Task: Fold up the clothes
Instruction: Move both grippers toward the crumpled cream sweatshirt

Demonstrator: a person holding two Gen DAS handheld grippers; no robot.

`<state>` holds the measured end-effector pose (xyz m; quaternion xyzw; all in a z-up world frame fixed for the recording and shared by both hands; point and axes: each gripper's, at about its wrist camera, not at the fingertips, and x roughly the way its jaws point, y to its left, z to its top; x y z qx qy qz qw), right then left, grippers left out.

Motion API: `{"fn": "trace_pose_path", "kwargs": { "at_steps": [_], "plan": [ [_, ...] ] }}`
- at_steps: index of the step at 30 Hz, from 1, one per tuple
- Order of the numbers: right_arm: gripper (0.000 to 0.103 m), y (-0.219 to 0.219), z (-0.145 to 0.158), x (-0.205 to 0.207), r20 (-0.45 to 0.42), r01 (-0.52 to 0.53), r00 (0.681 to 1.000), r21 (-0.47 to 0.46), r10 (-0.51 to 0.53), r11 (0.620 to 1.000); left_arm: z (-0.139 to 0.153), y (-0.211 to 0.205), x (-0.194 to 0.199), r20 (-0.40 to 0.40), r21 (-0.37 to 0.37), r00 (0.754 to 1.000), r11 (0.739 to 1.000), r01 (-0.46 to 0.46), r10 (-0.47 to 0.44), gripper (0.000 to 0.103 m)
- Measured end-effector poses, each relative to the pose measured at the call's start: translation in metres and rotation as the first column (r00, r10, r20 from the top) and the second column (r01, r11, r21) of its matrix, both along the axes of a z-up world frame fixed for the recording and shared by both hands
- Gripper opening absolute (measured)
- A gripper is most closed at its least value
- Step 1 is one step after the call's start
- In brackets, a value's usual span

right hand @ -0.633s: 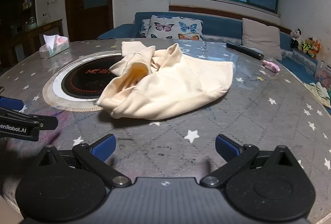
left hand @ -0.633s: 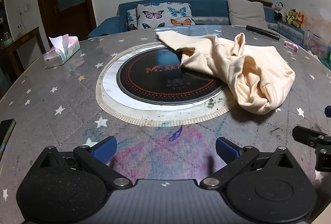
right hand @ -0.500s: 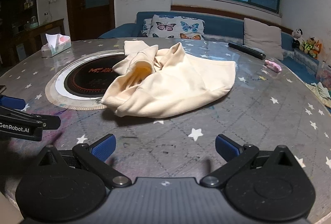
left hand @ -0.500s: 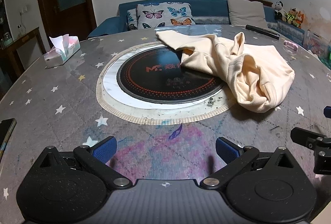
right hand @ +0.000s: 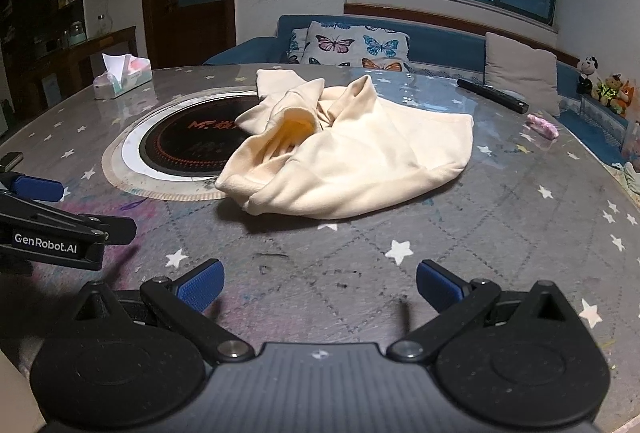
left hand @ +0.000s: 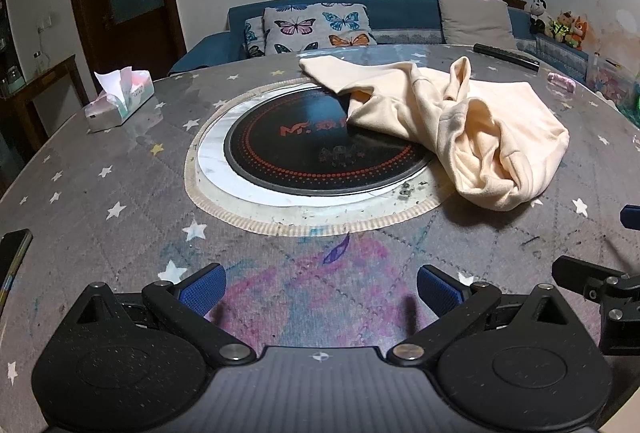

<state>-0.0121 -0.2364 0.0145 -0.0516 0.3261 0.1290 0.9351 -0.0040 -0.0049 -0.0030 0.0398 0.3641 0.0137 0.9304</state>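
Zero folds made: cream garment [right hand: 352,157] lies crumpled on table [right hand: 520,233], well ahead of both tongs, left gripper [left hand: 320,291] & right gripper [right hand: 318,287] wide apart w/ nothing held; spreading, folding all left.

A home living room is showing here: a blue sofa [left hand: 396,15] with a butterfly cushion [left hand: 316,27] is sitting at the top centre, soft toys [right hand: 606,87] are lining the right edge, and a tissue box [left hand: 120,101] is resting on the round table [left hand: 100,201] at upper left.
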Motion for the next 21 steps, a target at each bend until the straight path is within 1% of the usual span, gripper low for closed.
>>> {"fn": "trace_pose_path", "kwargs": {
  "at_steps": [21],
  "plan": [
    [0.103,0.001,-0.001,0.009,-0.021,-0.007,1.000,0.002,0.007,1.000,-0.002,-0.010,0.011,-0.017,0.021,1.000,0.999,0.024,-0.024,0.103]
  ]
}}
